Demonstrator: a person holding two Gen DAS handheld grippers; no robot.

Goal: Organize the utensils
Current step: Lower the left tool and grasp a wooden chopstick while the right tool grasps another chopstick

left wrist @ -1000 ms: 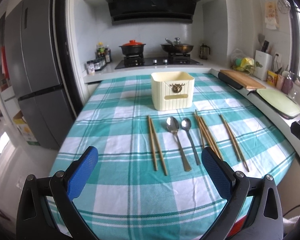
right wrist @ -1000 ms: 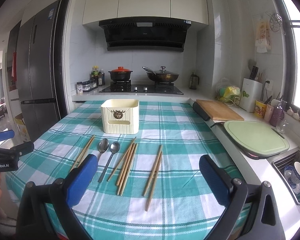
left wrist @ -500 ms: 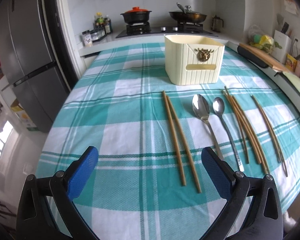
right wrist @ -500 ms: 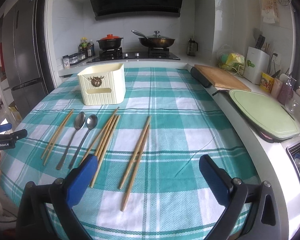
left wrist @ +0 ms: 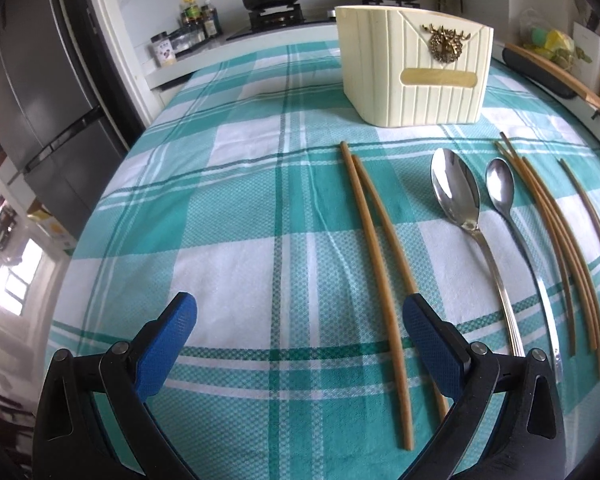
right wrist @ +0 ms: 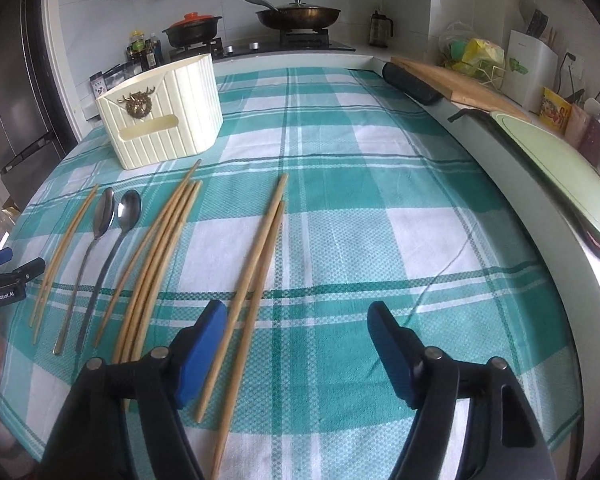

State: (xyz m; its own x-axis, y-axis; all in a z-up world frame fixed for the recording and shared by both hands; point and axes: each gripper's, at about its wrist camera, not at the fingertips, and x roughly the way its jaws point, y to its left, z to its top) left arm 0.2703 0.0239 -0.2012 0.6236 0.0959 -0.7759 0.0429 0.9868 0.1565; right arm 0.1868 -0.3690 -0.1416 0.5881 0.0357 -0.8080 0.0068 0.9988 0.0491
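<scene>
Hovering low, both grippers spread wide, holding nothing; left gripper [left wrist: 300, 320] near leftmost chopstick pair [left wrist: 374, 248], right gripper [right wrist: 296, 322] by rightmost pair [right wrist: 256, 260]; straddle both sticks, pinch mid-length, then drop into cream holder [left wrist: 414, 72] behind.

Cream ribbed utensil holder [left wrist: 414, 76] stands upright at the far side, a brass deer emblem on its front. Before it lie wooden chopsticks [left wrist: 376, 256] in three groups, flat, roughly parallel, with two steel spoons [left wrist: 472, 216] bowl-up between the left pair and the middle bundle.
</scene>
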